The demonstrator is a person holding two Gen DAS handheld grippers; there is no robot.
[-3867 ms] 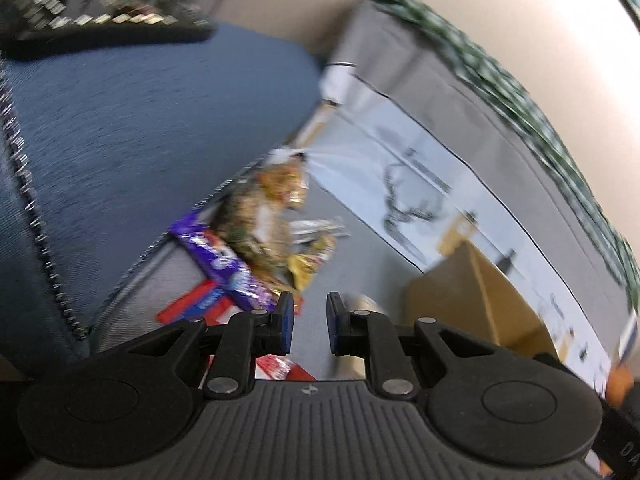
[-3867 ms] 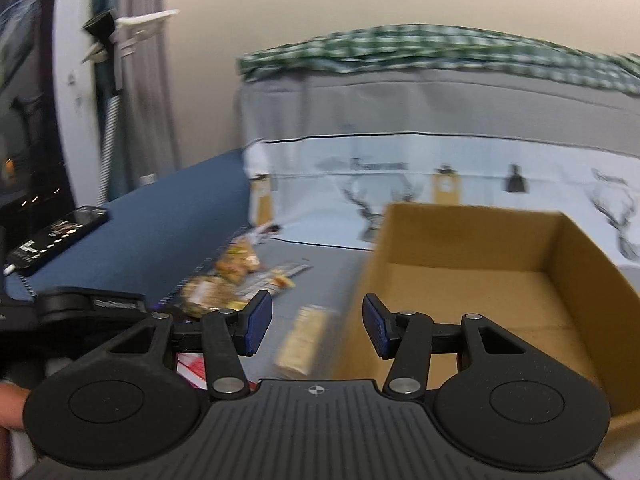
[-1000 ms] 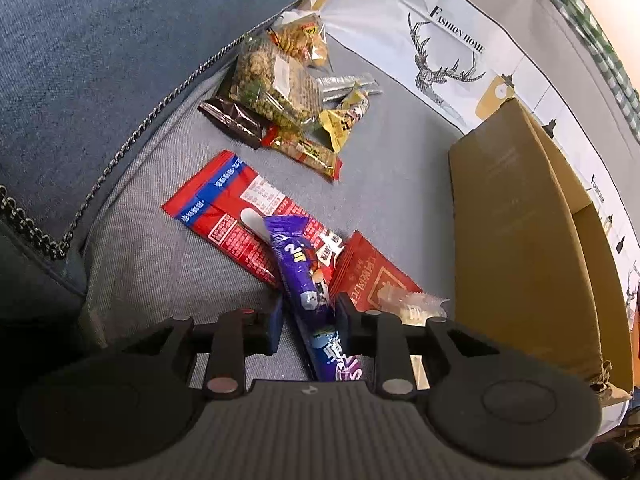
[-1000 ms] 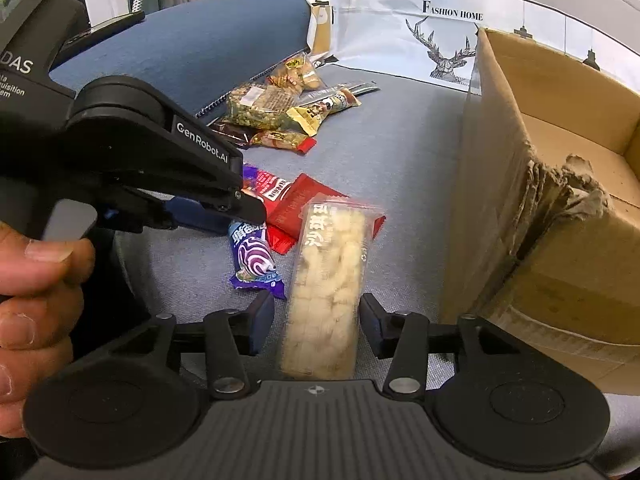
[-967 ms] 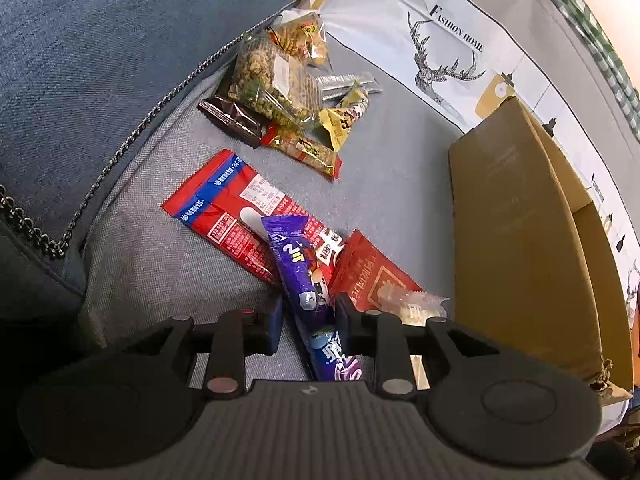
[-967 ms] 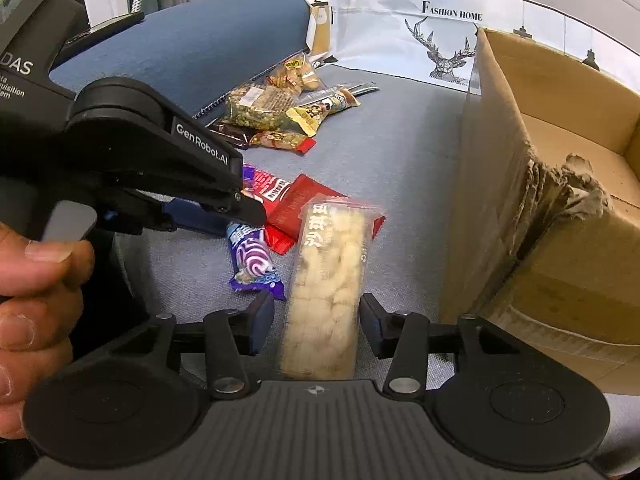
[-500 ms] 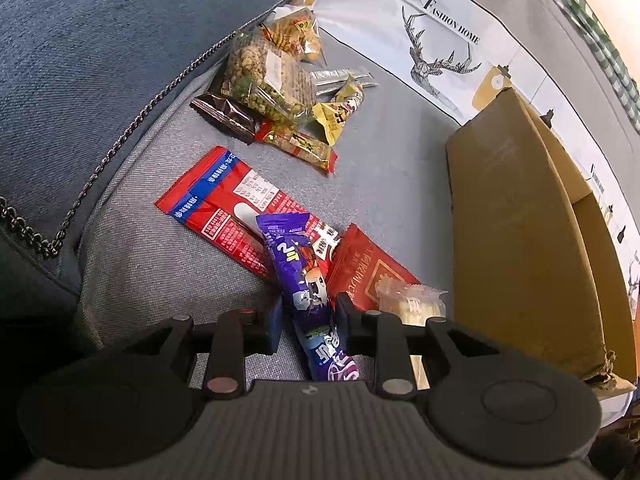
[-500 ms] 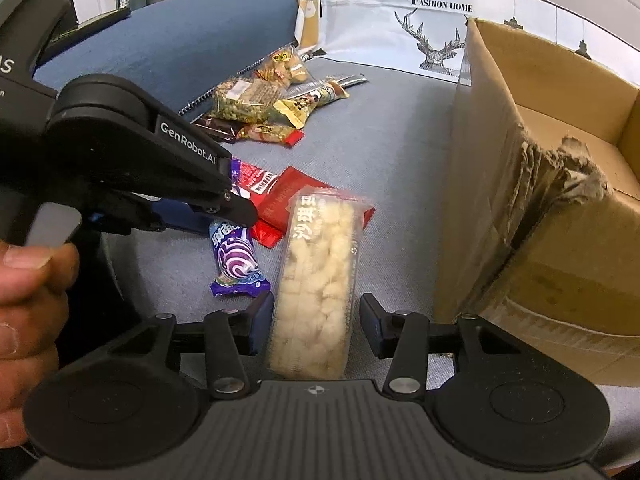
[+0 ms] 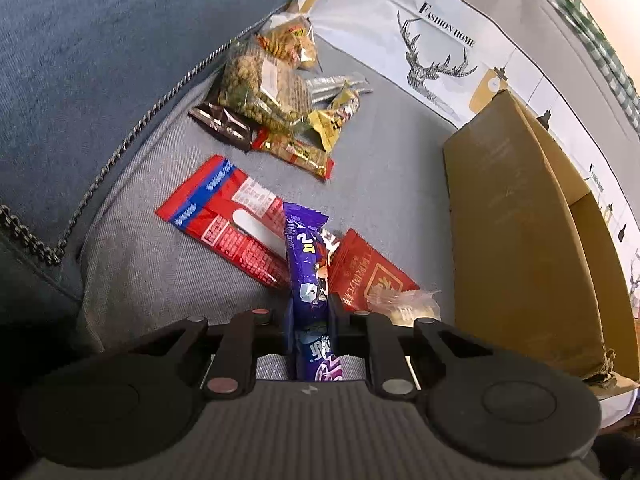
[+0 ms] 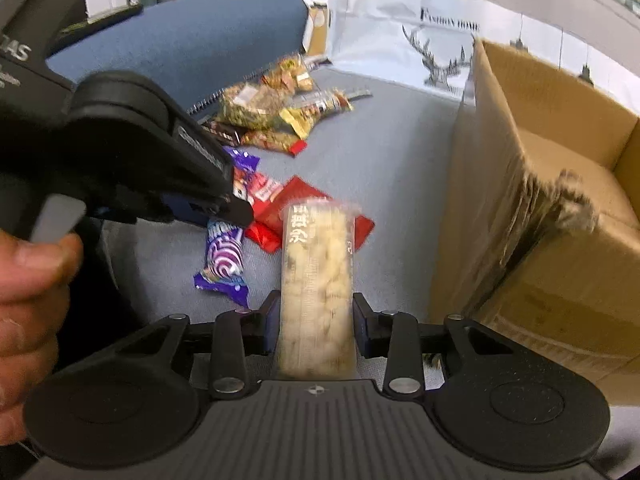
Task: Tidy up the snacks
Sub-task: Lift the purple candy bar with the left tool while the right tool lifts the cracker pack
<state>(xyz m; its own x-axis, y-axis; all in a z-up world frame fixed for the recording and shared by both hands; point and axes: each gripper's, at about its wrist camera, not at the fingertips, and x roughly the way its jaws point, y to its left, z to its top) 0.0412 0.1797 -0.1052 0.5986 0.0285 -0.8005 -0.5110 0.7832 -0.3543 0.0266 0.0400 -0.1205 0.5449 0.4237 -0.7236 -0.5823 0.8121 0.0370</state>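
Note:
A purple snack bar (image 9: 306,256) lies on the grey cushion over two red packs. My left gripper (image 9: 310,312) has its jaws closing on the bar's near half, and the pads press its wrapper. The right wrist view shows the same bar (image 10: 224,256) under the left gripper (image 10: 236,210). A clear pack of pale puffed pieces (image 10: 316,264) stands lengthwise between the fingers of my right gripper (image 10: 316,316). Those jaws are closing, and both pads touch its sides. The open cardboard box (image 10: 500,200) stands just to the right.
A long red and blue pack (image 9: 232,216) and a red sachet (image 9: 368,276) lie under the bar. Several more snacks are piled (image 9: 264,88) against the blue cushion at the back. The box wall (image 9: 512,240) is close on the right. A person's hand (image 10: 28,280) holds the left gripper.
The left jaws have closed from either side of the purple bar onto it. The right jaws have narrowed onto the clear pack. Both hands stay in place.

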